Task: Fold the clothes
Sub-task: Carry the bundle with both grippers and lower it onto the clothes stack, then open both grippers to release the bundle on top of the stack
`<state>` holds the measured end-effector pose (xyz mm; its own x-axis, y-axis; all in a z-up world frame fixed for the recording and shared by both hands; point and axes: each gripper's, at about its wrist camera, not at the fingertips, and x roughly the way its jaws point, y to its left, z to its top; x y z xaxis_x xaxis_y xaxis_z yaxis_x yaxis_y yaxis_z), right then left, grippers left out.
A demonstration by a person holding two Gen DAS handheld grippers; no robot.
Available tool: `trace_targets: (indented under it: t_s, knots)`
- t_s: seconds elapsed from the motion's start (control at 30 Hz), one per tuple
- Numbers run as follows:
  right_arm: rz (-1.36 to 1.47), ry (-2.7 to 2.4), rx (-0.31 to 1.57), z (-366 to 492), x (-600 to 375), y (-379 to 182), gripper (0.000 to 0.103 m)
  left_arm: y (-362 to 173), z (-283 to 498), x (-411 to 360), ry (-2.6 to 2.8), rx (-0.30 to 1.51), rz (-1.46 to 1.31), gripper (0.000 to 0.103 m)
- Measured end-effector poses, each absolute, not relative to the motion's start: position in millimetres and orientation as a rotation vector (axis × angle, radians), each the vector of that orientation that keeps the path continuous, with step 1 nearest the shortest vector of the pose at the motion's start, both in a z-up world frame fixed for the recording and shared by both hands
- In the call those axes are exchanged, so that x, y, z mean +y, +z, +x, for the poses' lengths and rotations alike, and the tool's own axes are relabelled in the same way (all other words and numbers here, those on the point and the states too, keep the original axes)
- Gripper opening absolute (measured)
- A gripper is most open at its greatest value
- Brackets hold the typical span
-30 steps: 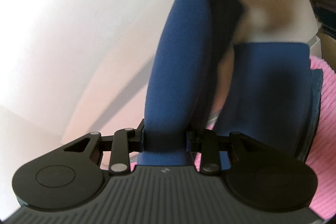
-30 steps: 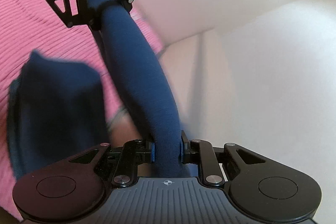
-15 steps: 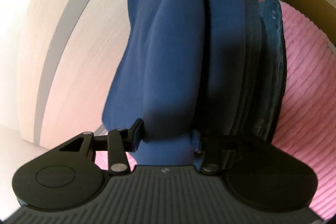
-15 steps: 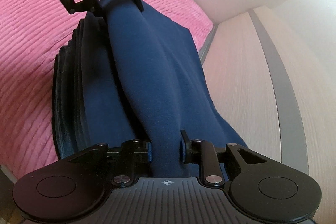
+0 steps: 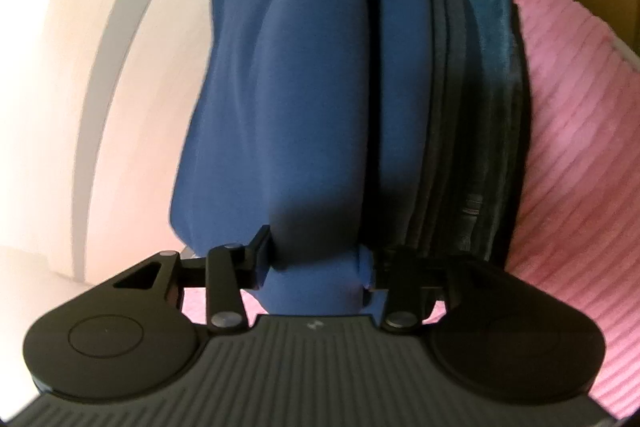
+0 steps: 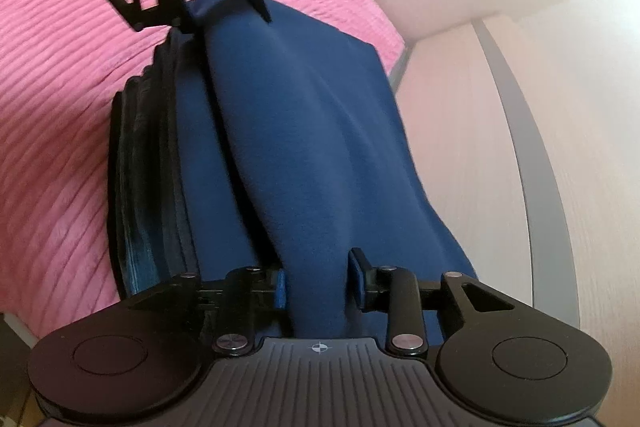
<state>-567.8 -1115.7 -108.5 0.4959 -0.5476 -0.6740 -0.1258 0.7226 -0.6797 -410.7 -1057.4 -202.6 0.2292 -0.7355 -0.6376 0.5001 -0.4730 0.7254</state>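
Your 2 claws, left claw [image 5: 316,259] and right claw [image 6: 318,279], each clamp an end of the blue garment [image 6: 296,131], so its fold hangs taut between them beside the dark stack [image 6: 144,163] on the pink bedspread [image 6: 56,131].

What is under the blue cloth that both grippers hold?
Under the blue cloth a stack of folded dark clothes shows at its edge, resting on the pink cover. The cloth hides the stack's top, so contact cannot be judged.
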Motion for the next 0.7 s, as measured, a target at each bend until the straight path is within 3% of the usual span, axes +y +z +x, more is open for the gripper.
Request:
trace_targets:
  t_s: [0.2,0.27,0.33,0.7]
  knots:
    - [-0.709,-0.316,1.061,-562,-1110,-133,0.031,-207,-408,-1049,-1.47,-0.239,1.439,0.041]
    - [-0.676,-0.323,1.068,-562,-1110,-136,0.022,-206,-405,-1046,-1.478,-0.235,1.44,0.037]
    - [-0.663,-0.333,1.068,-558,-1107,-129,0.02,-205,-402,-1042,-1.487,-0.23,1.442,0.035]
    - [-0.7,-0.33,1.09,-557,-1091,-150,0.025,-222,-403,-1033,-1.473,-0.226,1.462,0.035]
